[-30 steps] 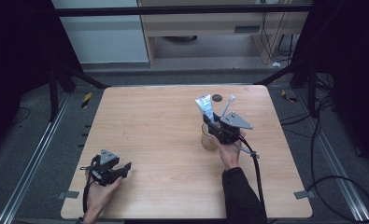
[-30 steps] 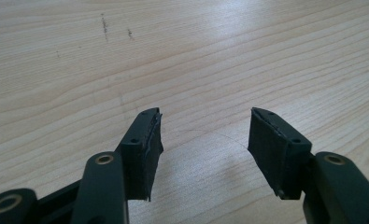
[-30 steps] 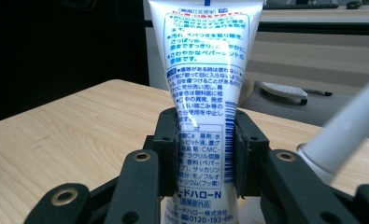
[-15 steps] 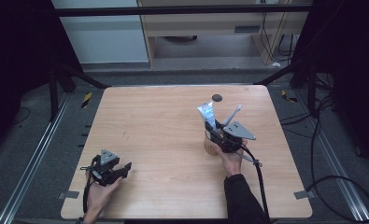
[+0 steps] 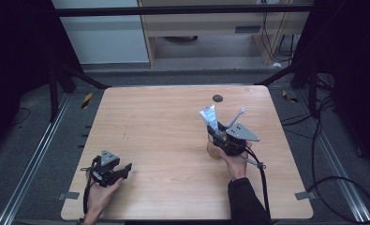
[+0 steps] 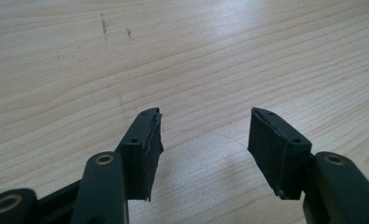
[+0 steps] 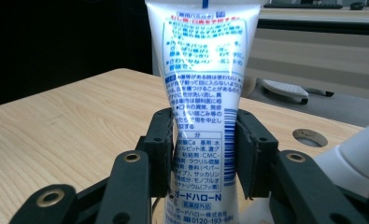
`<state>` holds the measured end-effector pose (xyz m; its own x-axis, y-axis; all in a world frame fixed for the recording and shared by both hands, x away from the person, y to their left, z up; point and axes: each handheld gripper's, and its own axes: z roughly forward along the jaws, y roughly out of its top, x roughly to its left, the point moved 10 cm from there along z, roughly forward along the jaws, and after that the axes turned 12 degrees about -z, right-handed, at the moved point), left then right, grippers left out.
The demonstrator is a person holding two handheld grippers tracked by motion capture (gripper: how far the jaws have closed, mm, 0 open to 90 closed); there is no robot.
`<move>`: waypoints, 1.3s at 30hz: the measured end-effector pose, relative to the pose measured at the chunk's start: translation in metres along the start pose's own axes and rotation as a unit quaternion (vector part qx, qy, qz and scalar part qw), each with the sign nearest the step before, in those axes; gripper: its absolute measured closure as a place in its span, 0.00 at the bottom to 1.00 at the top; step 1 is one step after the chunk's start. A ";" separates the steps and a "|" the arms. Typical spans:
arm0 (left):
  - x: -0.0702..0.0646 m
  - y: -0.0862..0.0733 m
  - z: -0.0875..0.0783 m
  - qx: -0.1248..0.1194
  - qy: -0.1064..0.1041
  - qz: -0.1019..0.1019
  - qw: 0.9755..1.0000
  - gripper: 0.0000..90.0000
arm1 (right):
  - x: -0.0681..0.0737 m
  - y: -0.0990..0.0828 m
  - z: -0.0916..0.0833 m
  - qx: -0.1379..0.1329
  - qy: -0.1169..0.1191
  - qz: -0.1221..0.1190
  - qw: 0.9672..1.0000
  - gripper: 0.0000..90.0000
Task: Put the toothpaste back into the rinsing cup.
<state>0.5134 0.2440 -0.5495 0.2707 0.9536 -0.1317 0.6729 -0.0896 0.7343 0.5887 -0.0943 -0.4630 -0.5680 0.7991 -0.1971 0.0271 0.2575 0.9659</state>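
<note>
- Toothpaste tube [image 7: 203, 107]: stands upright in a clear cup [image 5: 214, 149] right of the table's [image 5: 164, 136] centre, long axis vertical, a toothbrush [image 5: 235, 117] leaning beside it.
- Right gripper [image 5: 220, 137]: its 2 jaws flank the tube's lower body; they have just been opening, the left pad [image 7: 165, 149] at the tube's edge, the right one slightly clear.
- Right hand [image 5: 236, 163]: level, behind the cup.
- Left gripper [image 6: 203, 140]: jaws moderately wide, empty, resting low on the near-left table, well apart from the cup.
</note>
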 end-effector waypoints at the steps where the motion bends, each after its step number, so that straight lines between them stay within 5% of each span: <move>1: 0.000 0.000 0.000 0.000 0.000 0.000 1.000 0.48 | 0.000 0.002 -0.003 0.000 0.000 -0.004 1.000 0.69; 9: 0.000 0.000 0.000 0.000 0.000 0.000 1.000 0.48 | 0.001 0.001 -0.010 0.011 0.000 -0.010 1.000 0.73; 21: -0.001 0.000 0.000 -0.001 0.000 0.000 1.000 0.48 | 0.000 -0.010 -0.030 -0.012 -0.015 -0.011 1.000 0.75; 28: 0.000 0.000 0.000 0.001 0.001 0.002 1.000 0.48 | 0.000 -0.027 -0.035 0.023 -0.004 0.005 1.000 0.70; 32: -0.001 0.000 0.000 -0.002 0.000 0.000 1.000 0.48 | 0.003 -0.027 -0.037 0.047 -0.005 -0.003 0.999 0.54; 35: -0.001 0.000 0.000 -0.001 -0.001 -0.001 1.000 0.48 | 0.003 -0.025 -0.042 0.050 -0.010 -0.012 0.999 0.59; 39: -0.002 0.000 -0.001 -0.001 -0.002 0.001 1.000 0.48 | 0.006 -0.019 -0.054 0.078 -0.005 -0.004 0.997 0.49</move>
<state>0.5119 0.2422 -0.5489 0.2749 0.9524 -0.1320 0.6714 -0.0919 0.7354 0.5400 -0.1238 -0.4730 -0.5602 0.8018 -0.2081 0.1504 0.3455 0.9263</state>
